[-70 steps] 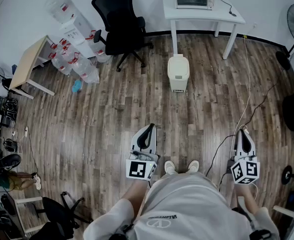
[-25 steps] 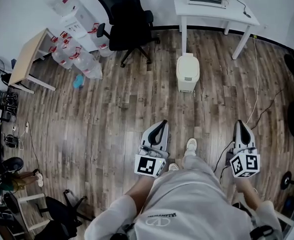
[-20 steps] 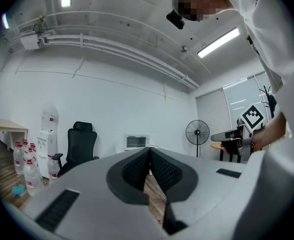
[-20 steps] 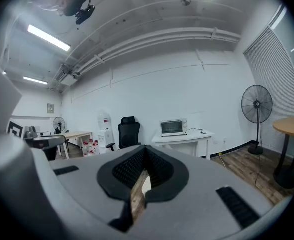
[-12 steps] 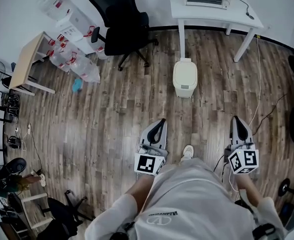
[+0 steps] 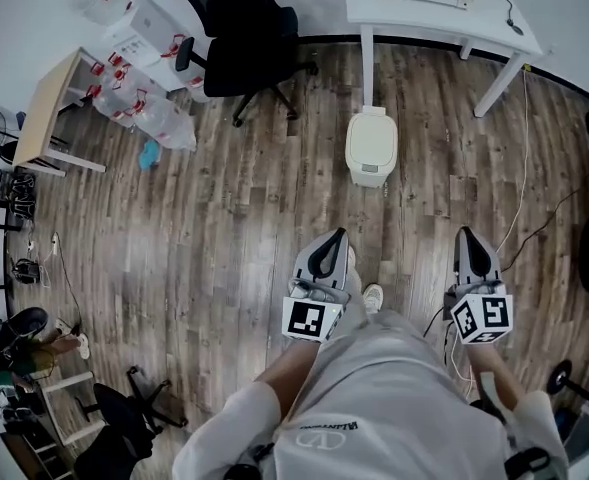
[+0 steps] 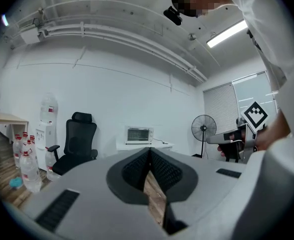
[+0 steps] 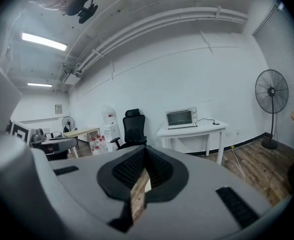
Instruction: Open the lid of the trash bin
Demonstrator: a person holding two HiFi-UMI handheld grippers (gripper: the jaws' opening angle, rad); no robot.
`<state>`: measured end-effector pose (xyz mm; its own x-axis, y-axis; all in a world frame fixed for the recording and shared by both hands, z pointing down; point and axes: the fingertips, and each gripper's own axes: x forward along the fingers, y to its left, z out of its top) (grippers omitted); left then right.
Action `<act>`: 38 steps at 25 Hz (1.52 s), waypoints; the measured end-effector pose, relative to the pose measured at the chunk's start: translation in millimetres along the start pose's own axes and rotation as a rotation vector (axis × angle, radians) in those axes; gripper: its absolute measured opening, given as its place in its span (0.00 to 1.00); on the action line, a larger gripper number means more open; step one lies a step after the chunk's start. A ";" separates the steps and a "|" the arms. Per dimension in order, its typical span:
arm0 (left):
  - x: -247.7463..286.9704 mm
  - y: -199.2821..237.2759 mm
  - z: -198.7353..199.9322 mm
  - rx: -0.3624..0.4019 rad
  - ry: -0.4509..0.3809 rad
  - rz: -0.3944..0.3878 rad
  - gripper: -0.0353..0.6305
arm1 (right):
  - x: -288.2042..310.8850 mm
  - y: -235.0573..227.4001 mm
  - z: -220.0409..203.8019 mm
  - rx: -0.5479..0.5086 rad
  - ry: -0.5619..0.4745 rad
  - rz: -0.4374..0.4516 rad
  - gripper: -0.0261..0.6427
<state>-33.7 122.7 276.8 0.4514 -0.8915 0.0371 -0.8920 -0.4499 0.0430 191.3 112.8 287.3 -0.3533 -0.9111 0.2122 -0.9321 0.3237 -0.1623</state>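
- The trash bin [image 6: 371, 148] is sitting on the wooden floor [image 6: 224, 218], a little above the middle of the head view, just below the white table [image 6: 444, 13] along the top edge.
- Its lid [image 6: 372, 131] is lying flat on top. It looks closed, so the job is not done yet.
- The left gripper [image 6: 334, 236] is pointing up the picture from below the middle. Its two jaws are pressed together and are pinching nothing.
- The right gripper [image 6: 465, 234] is sitting at the lower right of the head view. Its jaws are pressed together too, with nothing between them.
- Both grippers are well apart from the bin. Bare floor is showing between them and it.
- The person is standing at the bottom of the picture, facing the bin.
- I think the job is only at the very start. What is left is getting close to the bin, reaching the lid, and lifting it up.
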 end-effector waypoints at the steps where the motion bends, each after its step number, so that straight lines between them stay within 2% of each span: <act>1: 6.4 0.2 -1.0 -0.015 0.003 -0.005 0.06 | 6.2 1.7 -1.7 0.002 0.005 0.004 0.06; 8: 55.9 17.5 -16.0 -0.055 0.030 -0.054 0.06 | 60.1 4.0 -1.1 -0.010 0.018 0.006 0.06; 19: 155.5 60.4 -55.7 -0.085 0.099 -0.135 0.06 | 173.1 1.8 -14.1 0.031 0.125 0.002 0.06; 23: 189.8 79.9 -73.0 -0.115 0.140 -0.147 0.06 | 210.5 3.4 -25.5 0.041 0.164 0.002 0.06; 26: 213.8 93.3 -77.6 -0.132 0.141 -0.158 0.06 | 236.3 2.6 -27.7 0.048 0.182 -0.009 0.06; 33: 252.7 121.7 -88.9 -0.137 0.163 -0.170 0.06 | 281.5 -12.5 -33.1 0.054 0.194 -0.044 0.06; 38: 276.1 130.5 -109.0 -0.136 0.200 -0.167 0.06 | 316.0 -11.8 -47.1 0.065 0.226 -0.014 0.06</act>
<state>-23.2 -176.5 401.4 0.5992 -0.7717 0.2132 -0.8000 -0.5663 0.1982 86.9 -166.9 401.7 -0.3560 -0.8326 0.4243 -0.9326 0.2878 -0.2176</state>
